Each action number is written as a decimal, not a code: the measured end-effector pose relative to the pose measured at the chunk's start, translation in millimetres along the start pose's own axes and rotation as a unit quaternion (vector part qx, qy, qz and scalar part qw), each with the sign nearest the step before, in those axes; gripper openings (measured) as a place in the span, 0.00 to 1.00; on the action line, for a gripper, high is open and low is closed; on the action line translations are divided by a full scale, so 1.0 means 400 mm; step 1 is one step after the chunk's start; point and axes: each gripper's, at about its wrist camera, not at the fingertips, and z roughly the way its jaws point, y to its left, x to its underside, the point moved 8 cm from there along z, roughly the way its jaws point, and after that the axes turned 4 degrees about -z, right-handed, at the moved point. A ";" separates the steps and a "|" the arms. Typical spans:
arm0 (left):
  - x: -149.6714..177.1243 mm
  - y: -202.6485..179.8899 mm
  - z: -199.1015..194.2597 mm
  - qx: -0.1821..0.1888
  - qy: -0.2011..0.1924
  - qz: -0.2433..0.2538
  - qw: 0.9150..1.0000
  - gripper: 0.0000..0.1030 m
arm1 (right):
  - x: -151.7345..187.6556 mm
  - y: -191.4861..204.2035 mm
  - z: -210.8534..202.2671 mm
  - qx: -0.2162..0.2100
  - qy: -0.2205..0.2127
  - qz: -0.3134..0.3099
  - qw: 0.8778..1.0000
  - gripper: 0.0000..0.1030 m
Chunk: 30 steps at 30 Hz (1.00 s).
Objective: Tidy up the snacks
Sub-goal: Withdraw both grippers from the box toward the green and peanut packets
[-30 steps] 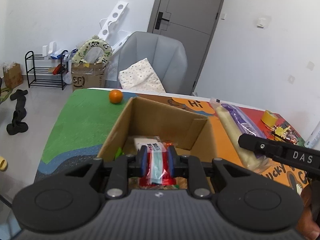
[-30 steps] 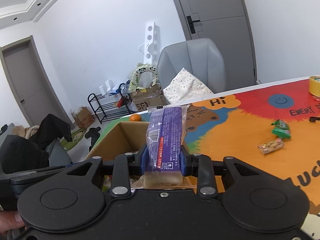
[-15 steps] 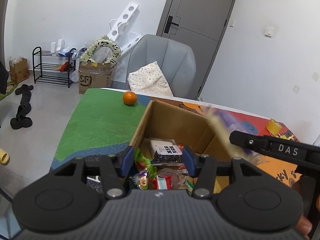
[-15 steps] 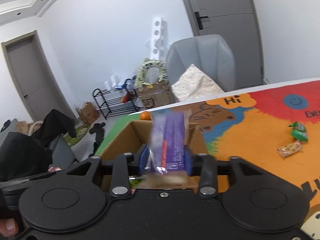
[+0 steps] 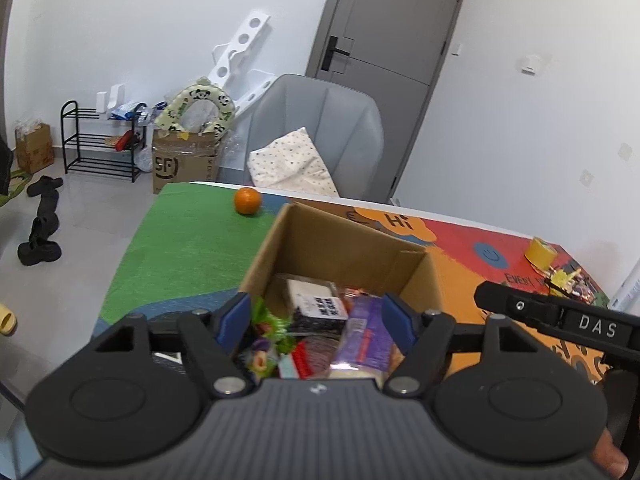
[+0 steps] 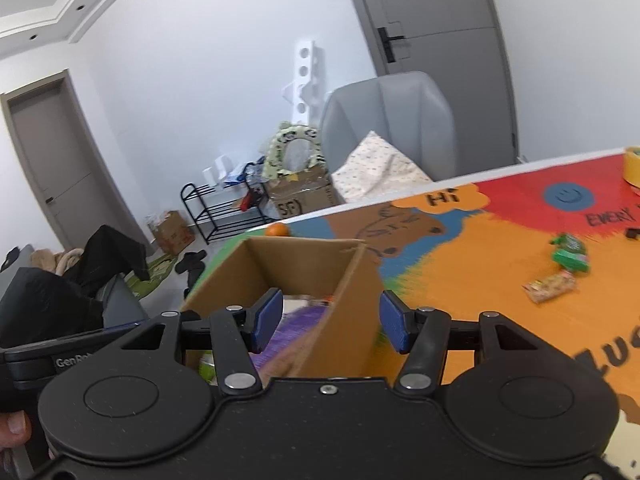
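An open cardboard box [image 5: 352, 248] [image 6: 316, 252] stands on the colourful table mat and holds several snack packs. Among them lie a purple-wrapped pack [image 5: 366, 334] [image 6: 288, 328], a black-and-white pack [image 5: 316, 306] and a red one [image 5: 306, 358]. My left gripper [image 5: 316, 318] hovers above the box; its jaws are opening and nothing is between its pads. My right gripper [image 6: 328, 318] hangs over the box's right wall, jaws opening, pads touching nothing. On the orange part of the mat lie a green snack pack [image 6: 570, 254] and a peanut bar [image 6: 550, 286].
An orange [image 5: 247, 201] sits on the green part of the mat behind the box. A yellow tape roll [image 5: 540, 250] and small items lie at the far right corner. A grey chair [image 5: 316, 136] with a cushion stands behind the table. The right gripper's body [image 5: 560, 318] reaches in from the right.
My left gripper let go of the red pack and my right gripper let go of the purple pack; both dropped into the box. Both sets of jaws have spread apart.
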 end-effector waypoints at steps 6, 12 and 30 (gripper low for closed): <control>0.012 -0.063 0.012 0.013 0.006 0.012 1.000 0.76 | 0.021 -0.080 -0.034 0.024 0.008 0.017 1.000 0.54; 0.034 -0.128 0.025 0.028 0.016 0.029 0.999 0.79 | 0.036 -0.142 -0.066 0.044 0.010 0.029 0.999 0.59; 0.092 -0.311 0.056 0.065 0.034 0.068 0.995 0.80 | 0.065 -0.308 -0.152 0.083 0.008 0.060 0.995 0.63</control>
